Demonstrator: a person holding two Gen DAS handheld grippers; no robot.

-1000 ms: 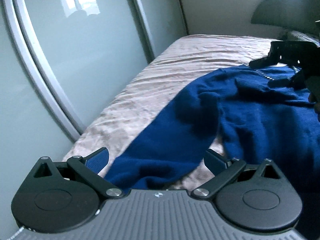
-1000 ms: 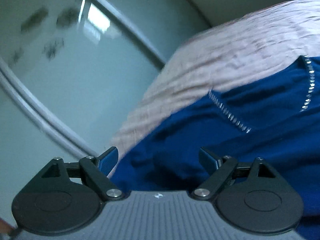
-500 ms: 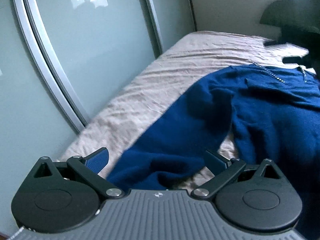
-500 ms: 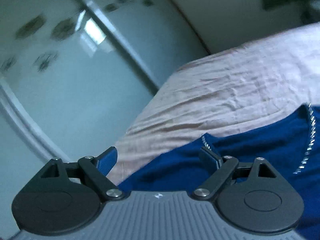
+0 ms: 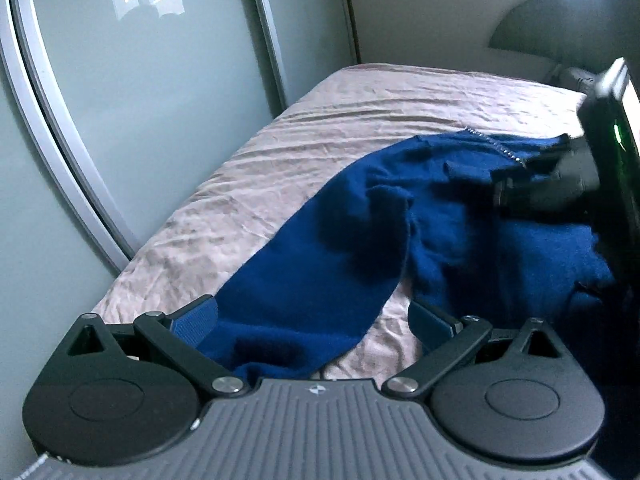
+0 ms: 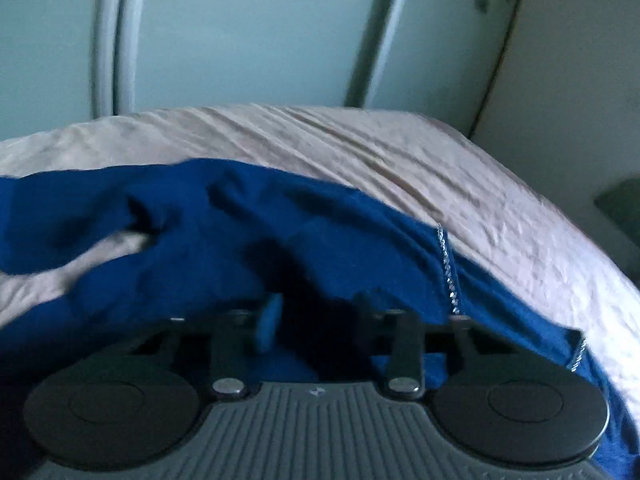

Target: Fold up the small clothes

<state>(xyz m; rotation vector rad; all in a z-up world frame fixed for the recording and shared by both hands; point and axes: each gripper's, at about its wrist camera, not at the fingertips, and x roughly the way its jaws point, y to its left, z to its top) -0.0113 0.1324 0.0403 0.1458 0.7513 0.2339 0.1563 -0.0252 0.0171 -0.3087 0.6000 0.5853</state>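
Writing: none readable (only a small emblem on each gripper body).
Sweater [image 5: 460, 216]: deep blue knit, rumpled, silver-trimmed neckline.
Left gripper [image 5: 312, 320]: jaws wide apart, sleeve between them, ungripped.
Right gripper [image 6: 316, 320]: jaws closing around the sweater's fabric.

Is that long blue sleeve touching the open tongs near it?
Cannot tell. In the left wrist view the sleeve lies between the left tongs, but any contact is hidden.

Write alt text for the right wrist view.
The right tongs are closing on a fold of the blue sweater, which lies rumpled on a bed with a pale creased sheet. Grey-green sliding doors stand behind.
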